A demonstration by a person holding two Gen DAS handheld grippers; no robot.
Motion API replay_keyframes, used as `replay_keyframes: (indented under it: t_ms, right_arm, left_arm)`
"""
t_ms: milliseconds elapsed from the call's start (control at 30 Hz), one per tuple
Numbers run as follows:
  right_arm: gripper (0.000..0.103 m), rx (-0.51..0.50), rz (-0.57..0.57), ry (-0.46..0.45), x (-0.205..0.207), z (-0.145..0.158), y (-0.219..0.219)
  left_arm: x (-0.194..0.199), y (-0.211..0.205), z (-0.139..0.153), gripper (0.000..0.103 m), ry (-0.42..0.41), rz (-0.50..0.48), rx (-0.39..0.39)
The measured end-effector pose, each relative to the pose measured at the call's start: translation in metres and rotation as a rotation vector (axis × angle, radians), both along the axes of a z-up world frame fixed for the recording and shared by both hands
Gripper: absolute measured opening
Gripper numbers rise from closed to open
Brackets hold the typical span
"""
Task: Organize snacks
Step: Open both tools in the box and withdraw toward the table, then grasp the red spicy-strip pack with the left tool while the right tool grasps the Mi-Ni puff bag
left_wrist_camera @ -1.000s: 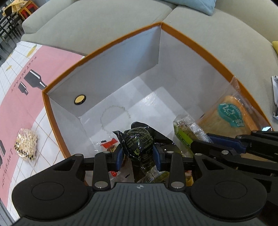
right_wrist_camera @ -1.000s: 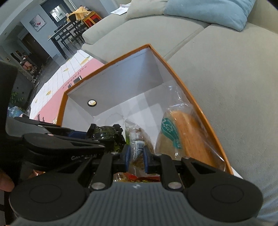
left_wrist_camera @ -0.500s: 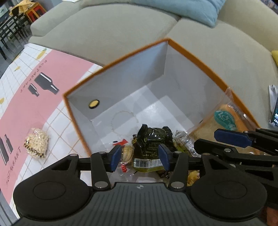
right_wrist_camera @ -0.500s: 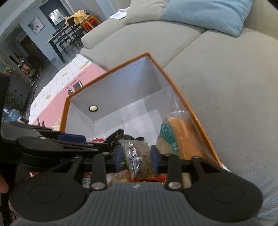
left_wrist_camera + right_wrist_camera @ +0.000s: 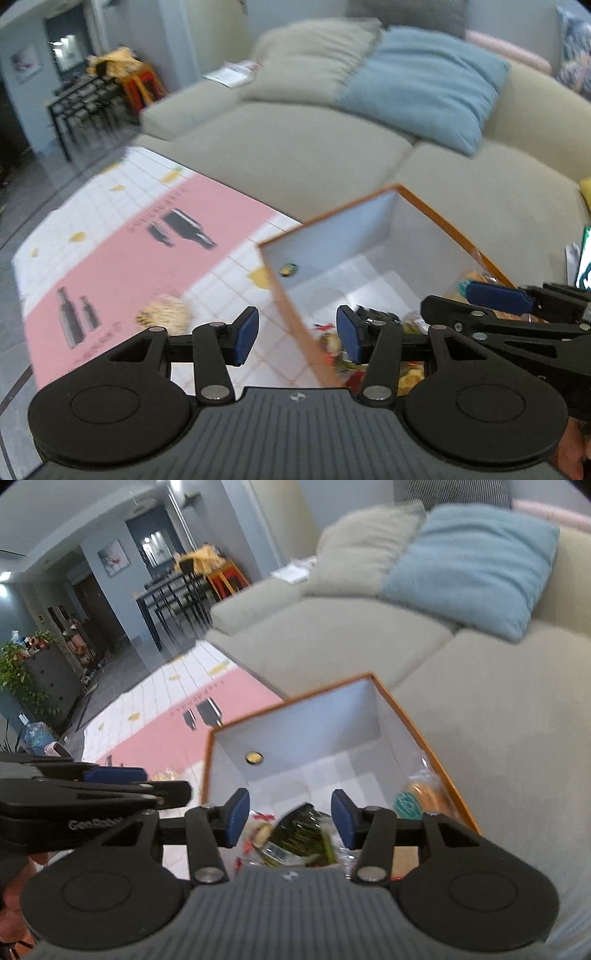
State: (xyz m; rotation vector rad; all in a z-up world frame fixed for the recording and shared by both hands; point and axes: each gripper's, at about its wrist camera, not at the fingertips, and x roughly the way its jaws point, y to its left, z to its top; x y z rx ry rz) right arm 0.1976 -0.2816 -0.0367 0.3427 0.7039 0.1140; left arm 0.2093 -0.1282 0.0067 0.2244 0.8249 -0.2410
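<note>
An orange-edged box with white walls [image 5: 328, 236] [image 5: 291, 720] stands on the patterned mat beside the sofa. Several snack packs lie at its near end: a dark green packet [image 5: 295, 838], small wrapped sweets [image 5: 334, 341] and a bagged bread [image 5: 421, 797] against the right wall. My left gripper [image 5: 297, 334] hovers open above the box's near left wall, nothing between its pads. My right gripper [image 5: 286, 821] hangs over the snacks, its jaws opening, with the dark packet lying below them untouched. A clear bag of pale puffs [image 5: 162, 317] lies on the mat left of the box.
A beige sofa [image 5: 295, 155] with a blue cushion [image 5: 421, 88] runs behind and right of the box. The pink and white tiled mat [image 5: 122, 243] spreads to the left. A dining table and chairs [image 5: 173, 594] stand far back.
Both grippers let go of their snack packs, which dropped into the box, then rose and tilted up. The left one swung toward the box's left wall.
</note>
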Motion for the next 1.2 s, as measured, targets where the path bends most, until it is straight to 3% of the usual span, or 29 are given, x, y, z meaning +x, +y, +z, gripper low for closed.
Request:
replay_keyframes:
  t_ms: [267, 600, 1200]
  right_arm:
    - [0.049, 0.007, 0.032, -0.067, -0.024, 0.016, 0.032]
    - [0.049, -0.049, 0.116, -0.037, -0.04, 0.006, 0.083]
    - [0.049, -0.155, 0.34, 0.005, -0.001, -0.031, 0.186]
  left_arm:
    - [-0.028, 0.057, 0.018, 0.058, -0.063, 0.155, -0.042]
    - [-0.056, 0.121, -0.009, 0.058, -0.042, 0.242, 0.002]
    - [-0.041, 0.213, -0.092, 0.063, 0.081, 0.09, 0.07]
